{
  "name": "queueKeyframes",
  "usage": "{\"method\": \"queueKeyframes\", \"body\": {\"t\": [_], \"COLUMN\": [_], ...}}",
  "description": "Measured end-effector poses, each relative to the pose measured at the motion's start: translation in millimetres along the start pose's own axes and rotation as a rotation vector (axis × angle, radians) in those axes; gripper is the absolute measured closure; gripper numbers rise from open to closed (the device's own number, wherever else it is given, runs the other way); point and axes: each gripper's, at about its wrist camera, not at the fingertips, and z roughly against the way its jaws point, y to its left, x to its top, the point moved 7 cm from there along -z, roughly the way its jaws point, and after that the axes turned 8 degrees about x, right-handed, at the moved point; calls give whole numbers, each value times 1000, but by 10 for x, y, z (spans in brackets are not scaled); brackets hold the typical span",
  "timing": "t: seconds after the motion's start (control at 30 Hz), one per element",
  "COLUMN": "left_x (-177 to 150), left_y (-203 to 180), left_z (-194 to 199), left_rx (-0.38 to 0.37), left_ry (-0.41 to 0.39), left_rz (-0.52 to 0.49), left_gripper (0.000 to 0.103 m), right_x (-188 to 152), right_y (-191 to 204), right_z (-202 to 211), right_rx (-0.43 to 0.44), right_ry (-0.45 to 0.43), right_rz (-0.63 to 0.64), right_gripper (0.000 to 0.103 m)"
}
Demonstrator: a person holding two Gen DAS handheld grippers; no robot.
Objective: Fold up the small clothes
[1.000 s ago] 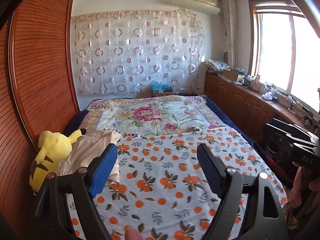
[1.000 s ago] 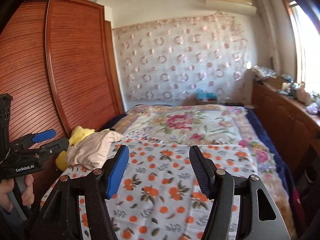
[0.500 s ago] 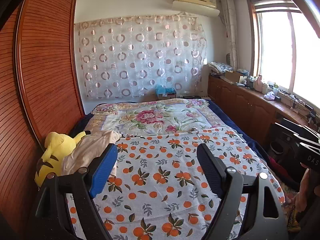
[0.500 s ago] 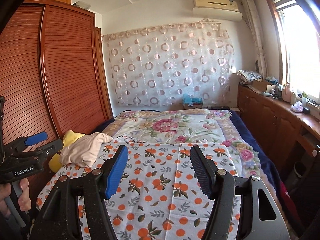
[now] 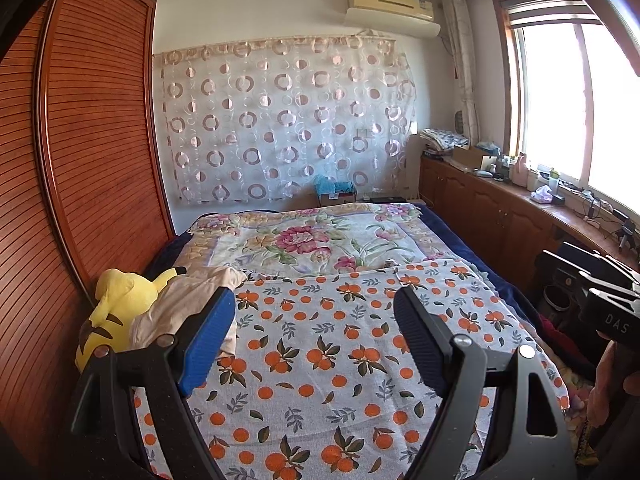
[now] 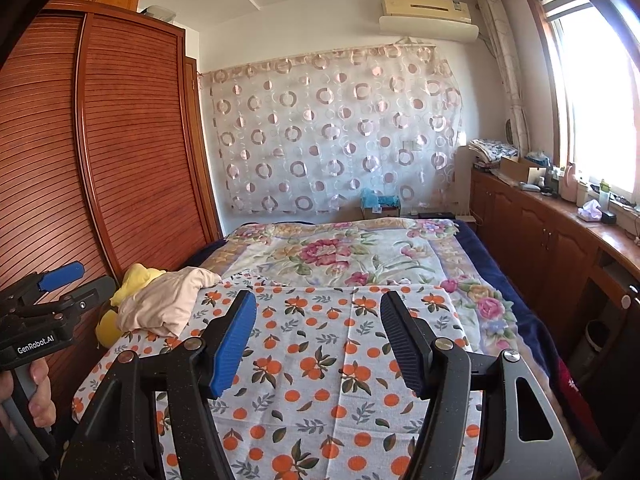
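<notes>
Your left gripper (image 5: 314,320) has its jaws spread wide with nothing between them, just the orange-print sheet (image 5: 320,360) showing through the gap. Your right gripper (image 6: 318,326) is also open and holding nothing, its gap a bit narrower than the left's. Both sit above the near end of the bed, angled slightly down toward it. The clothes to fold are a crumpled beige pile (image 6: 164,304) at the left edge of the bed, on the corner of the orange-print sheet, next to the wooden wardrobe (image 6: 120,140). The pile drapes partly over a yellow plush toy (image 5: 116,312), touching it. In the left wrist view, the blue pad of your left gripper overlaps the pile's edge in frame, but I can't tell whether it actually touches the fabric. Your right gripper is well apart from the pile. Past the orange-print sheet lies a floral blanket (image 6: 340,252), bare. Your left hand (image 6: 36,396) is visible on its handle at the left edge of the right wrist view.
</notes>
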Motion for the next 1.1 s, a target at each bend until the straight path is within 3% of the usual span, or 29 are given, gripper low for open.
{"method": "queueKeyframes", "body": {"t": [1.1], "left_x": [85], "left_y": [117], "left_z": [127], "left_rx": [37], "left_ry": [-21], "left_rz": [17], "left_gripper": [21], "right_x": [94], "right_y": [-159], "right_z": [195], "right_rx": [-21], "right_ry": [0], "right_rz": [30], "right_gripper": [36]}}
